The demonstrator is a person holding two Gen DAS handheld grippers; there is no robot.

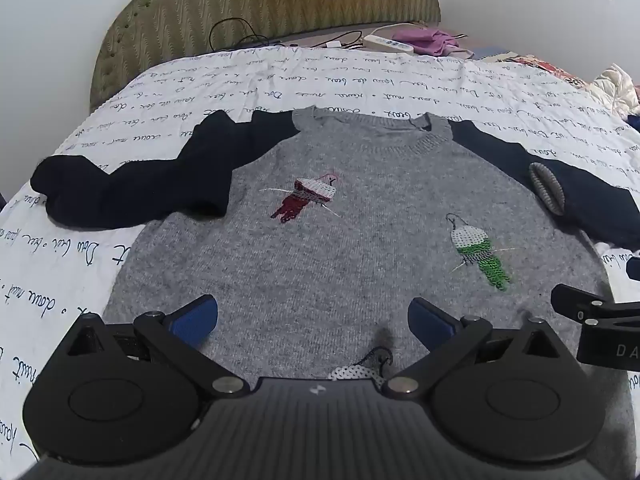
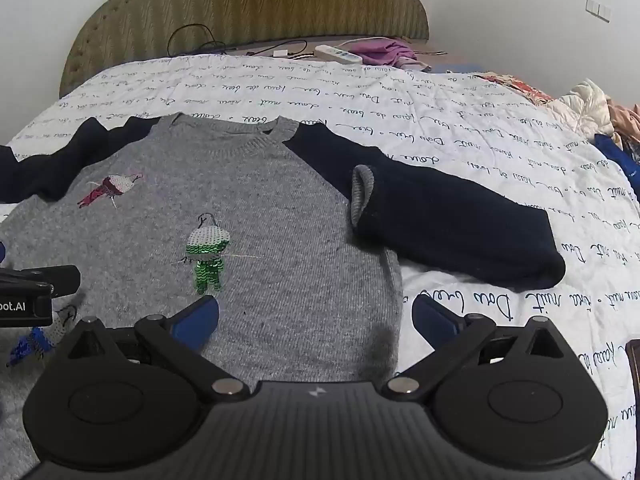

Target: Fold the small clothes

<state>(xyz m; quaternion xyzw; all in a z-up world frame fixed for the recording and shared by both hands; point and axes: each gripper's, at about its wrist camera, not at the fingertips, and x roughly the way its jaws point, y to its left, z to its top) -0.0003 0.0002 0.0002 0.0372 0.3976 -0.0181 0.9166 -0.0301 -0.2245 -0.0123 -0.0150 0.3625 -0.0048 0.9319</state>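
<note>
A small grey knitted sweater with dark navy sleeves and sequin bird patches lies face up on the bed. Its left sleeve is crumpled and partly bent over the chest. Its right sleeve stretches out sideways with a grey elbow patch. My left gripper hovers open over the sweater's lower middle, with nothing between the blue pads. My right gripper stands open above the sweater's right hem edge, also holding nothing. Part of the right gripper shows at the left wrist view's right edge.
The white bedspread with handwritten script covers the bed. A padded headboard stands behind. A power strip, cables and a purple cloth lie at the head. Piled clothes sit at the far right.
</note>
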